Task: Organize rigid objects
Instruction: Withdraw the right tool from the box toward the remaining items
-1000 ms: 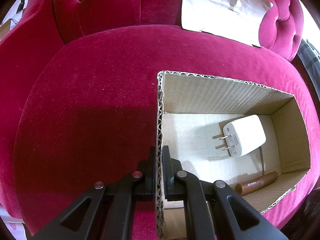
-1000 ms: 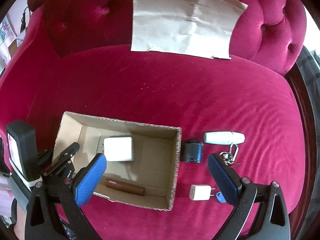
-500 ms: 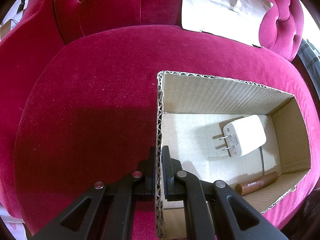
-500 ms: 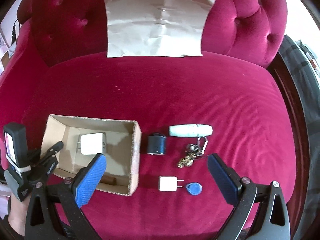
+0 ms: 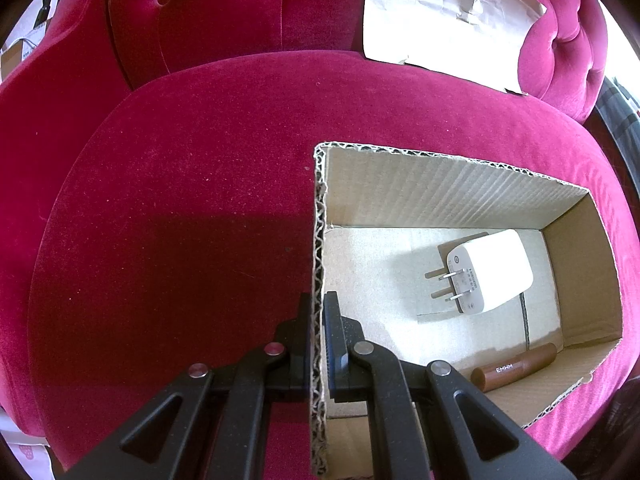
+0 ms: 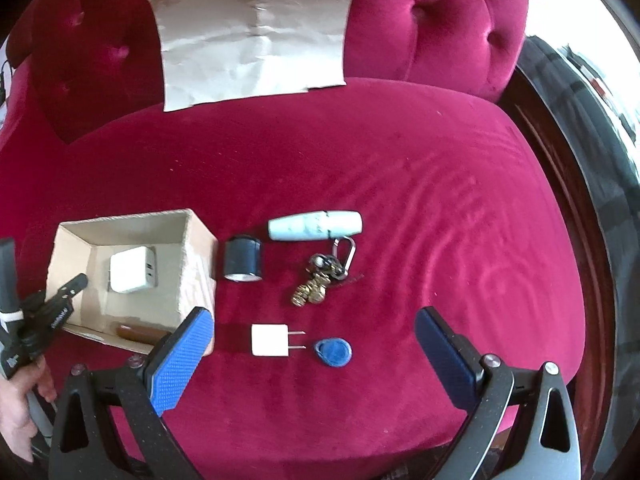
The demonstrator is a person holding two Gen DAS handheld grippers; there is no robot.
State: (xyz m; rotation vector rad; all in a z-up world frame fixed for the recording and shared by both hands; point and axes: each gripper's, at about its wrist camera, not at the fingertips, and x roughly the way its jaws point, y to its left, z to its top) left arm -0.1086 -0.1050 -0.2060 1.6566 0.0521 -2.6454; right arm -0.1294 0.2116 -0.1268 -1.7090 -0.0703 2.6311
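Note:
An open cardboard box point(image 5: 440, 188) sits on the red velvet seat and shows in the right wrist view point(image 6: 196, 256) too. Inside lie a large white charger point(image 5: 488, 276) and a brown tube point(image 5: 516, 368). My left gripper point(image 5: 318, 308) is shut on the box's left wall. My right gripper point(image 6: 312, 332) is open and empty above a small white plug point(image 6: 270, 340) and a blue key fob point(image 6: 334, 353). A dark round container point(image 6: 241, 260), a pale blue tube point(image 6: 316, 225) and a bunch of keys point(image 6: 324, 276) lie right of the box.
A crumpled sheet of brown paper point(image 6: 256, 36) leans on the tufted backrest. The seat's dark wooden frame point(image 6: 568, 200) curves along the right. Bare velvet point(image 5: 180, 220) lies left of the box.
My right gripper has moved right, from over the box to over the loose objects. My left gripper and the box have not moved.

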